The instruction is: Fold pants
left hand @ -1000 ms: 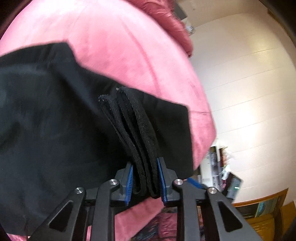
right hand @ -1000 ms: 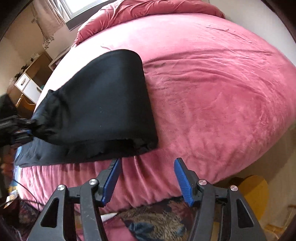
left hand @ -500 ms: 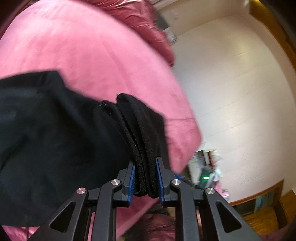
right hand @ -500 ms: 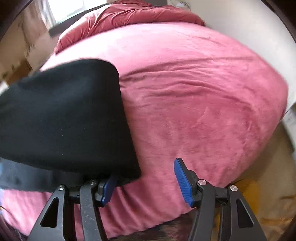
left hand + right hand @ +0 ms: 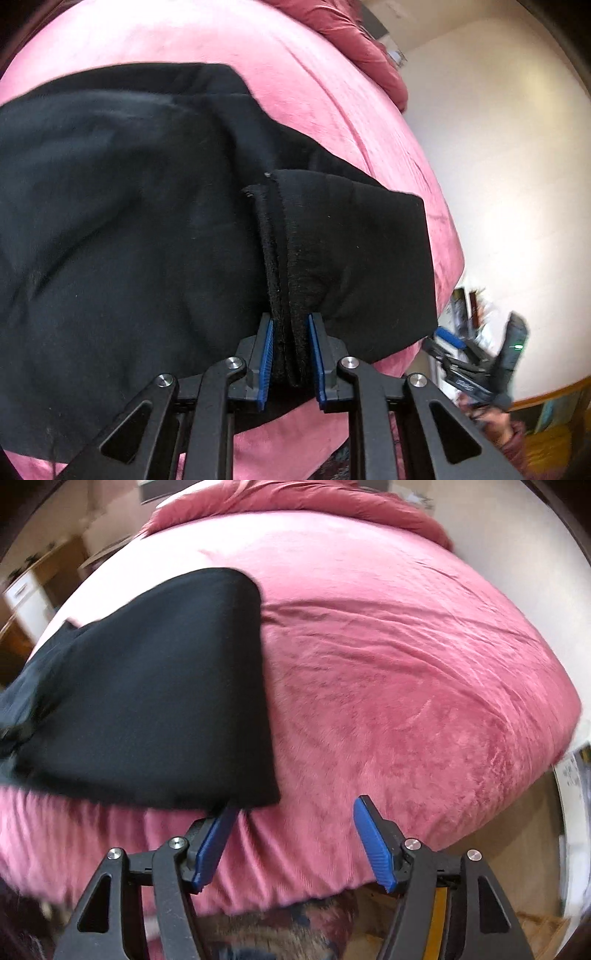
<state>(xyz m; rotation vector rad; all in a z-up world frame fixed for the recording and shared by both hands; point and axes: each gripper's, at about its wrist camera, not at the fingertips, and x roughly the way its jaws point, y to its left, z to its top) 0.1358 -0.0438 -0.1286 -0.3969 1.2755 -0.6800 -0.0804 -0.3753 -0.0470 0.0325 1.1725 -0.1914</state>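
Note:
Black pants (image 5: pixel 129 229) lie partly folded on a pink bed (image 5: pixel 303 74). My left gripper (image 5: pixel 290 354) is shut on a thick bunched edge of the pants, with several layers between its blue pads. In the right wrist view the pants (image 5: pixel 155 701) lie as a folded slab on the bed's left half. My right gripper (image 5: pixel 291 834) is open and empty at the bed's near edge, its left finger just under the pants' near right corner. The right gripper also shows in the left wrist view (image 5: pixel 469 365), blurred.
A bunched red duvet (image 5: pixel 303 498) lies at the bed's far end. The right half of the bed (image 5: pixel 424 664) is bare pink blanket. White wall (image 5: pixel 498 166) is to the right. Wooden furniture and a white drawer unit (image 5: pixel 26 598) stand at the far left.
My left gripper has carried the held edge across, and the pants now spread wider and flatter on the bed. My right gripper stays open and has shifted along the bed's near edge.

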